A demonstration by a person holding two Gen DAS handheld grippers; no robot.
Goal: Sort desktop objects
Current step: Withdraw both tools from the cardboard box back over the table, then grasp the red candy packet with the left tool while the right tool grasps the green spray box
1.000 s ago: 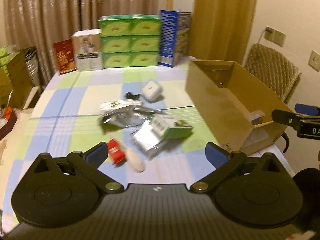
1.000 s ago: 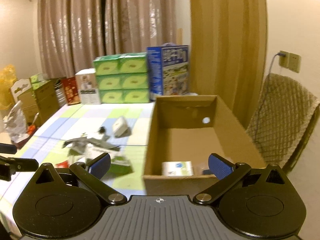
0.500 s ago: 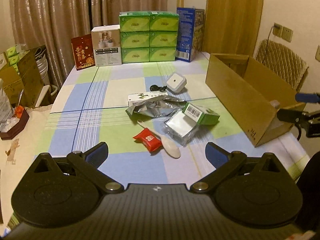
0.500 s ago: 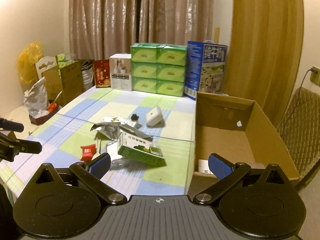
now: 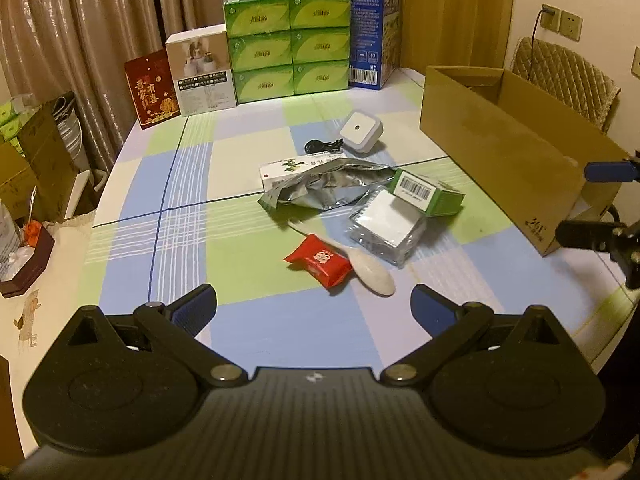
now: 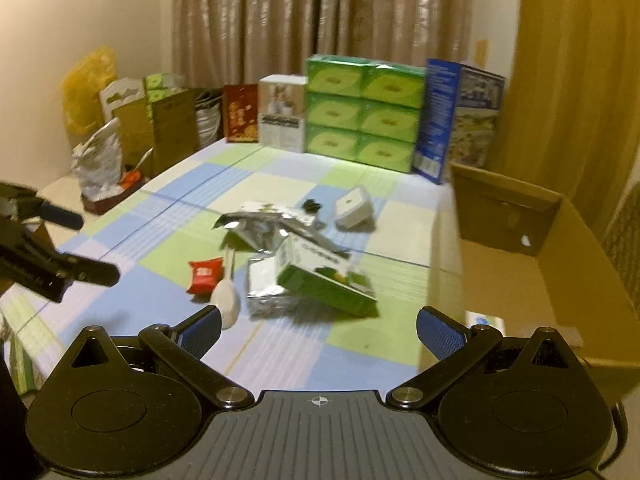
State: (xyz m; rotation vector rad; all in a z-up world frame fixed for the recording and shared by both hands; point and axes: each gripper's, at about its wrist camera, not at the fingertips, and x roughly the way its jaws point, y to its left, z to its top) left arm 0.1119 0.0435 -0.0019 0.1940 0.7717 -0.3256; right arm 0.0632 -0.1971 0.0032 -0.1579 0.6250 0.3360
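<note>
1. Closest to me, my left gripper (image 5: 314, 306) hangs over the checked blue, green and white tablecloth (image 5: 160, 248) with its blue-padded fingers (image 5: 196, 306) spread wide and nothing between them.
2. My right gripper (image 6: 319, 329) is likewise wide apart and empty, above the near edge of the same cloth.
3. Just ahead of the left gripper lies a red foil snack packet (image 5: 318, 261), touching a pale plastic spoon (image 5: 370, 270) whose bowl points towards me.
4. Beyond those, a clear-wrapped white square pad (image 5: 386, 228) sits under the edge of a green and white barcoded carton (image 5: 426, 192).
5. Behind them a crumpled silver foil bag (image 5: 324, 190) overlaps a long white box (image 5: 288, 168).
6. Further out are a black coiled cable (image 5: 320, 146) and a white square plastic device (image 5: 360, 130), side by side.
7. Off to my right stands an open brown cardboard box (image 5: 500, 148); a white item inside is too blurred to name.
8. Farthest away, stacked green tissue packs (image 5: 286, 44) line the curtain side.
</note>
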